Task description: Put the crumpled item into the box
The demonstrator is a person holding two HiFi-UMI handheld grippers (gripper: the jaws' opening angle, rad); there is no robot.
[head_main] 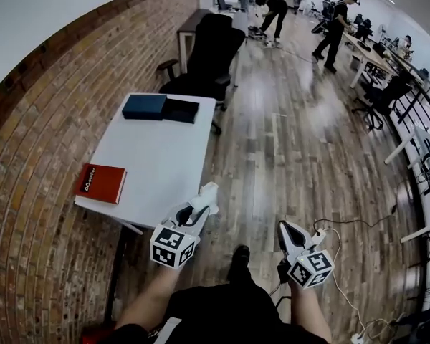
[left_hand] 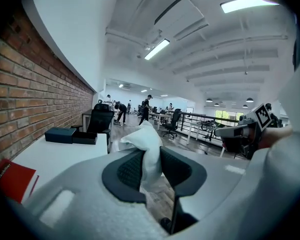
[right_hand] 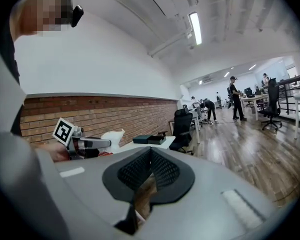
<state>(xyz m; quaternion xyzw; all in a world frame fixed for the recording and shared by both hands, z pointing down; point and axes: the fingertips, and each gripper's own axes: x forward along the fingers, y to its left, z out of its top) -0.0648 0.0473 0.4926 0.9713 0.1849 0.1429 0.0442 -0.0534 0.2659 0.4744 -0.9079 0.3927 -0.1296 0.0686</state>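
Observation:
My left gripper (head_main: 198, 211) is shut on a white crumpled item (head_main: 207, 194) and holds it in the air just off the near right corner of the white table (head_main: 161, 163). In the left gripper view the crumpled item (left_hand: 148, 149) sticks up between the pads (left_hand: 127, 170). A dark blue box (head_main: 145, 106) with a black part (head_main: 180, 110) beside it lies at the table's far end; the same box (left_hand: 60, 134) shows ahead and to the left of the left gripper. My right gripper (head_main: 284, 228) hangs over the floor to the right, shut and empty (right_hand: 150, 154).
A red book (head_main: 100, 183) lies on the table's near left corner. A black office chair (head_main: 208, 52) stands behind the table, and a brick wall (head_main: 36, 142) runs along the left. A white cable (head_main: 344, 271) trails on the wooden floor. People stand far off at the desks.

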